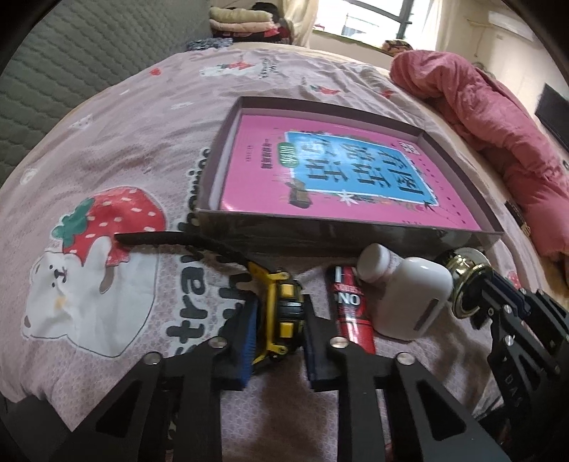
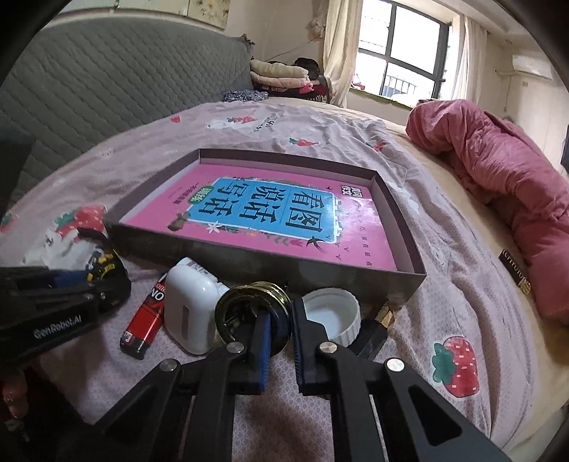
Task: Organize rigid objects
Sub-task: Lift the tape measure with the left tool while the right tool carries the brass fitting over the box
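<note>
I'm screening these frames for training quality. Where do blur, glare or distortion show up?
Left wrist view: fisheye bends the box rim, corners vignette black, the window is blown out, and the tape measure between the left gripper's pads looks soft. Right wrist view: same curvature and dark corners, bright window, mild glare on the book.
</note>
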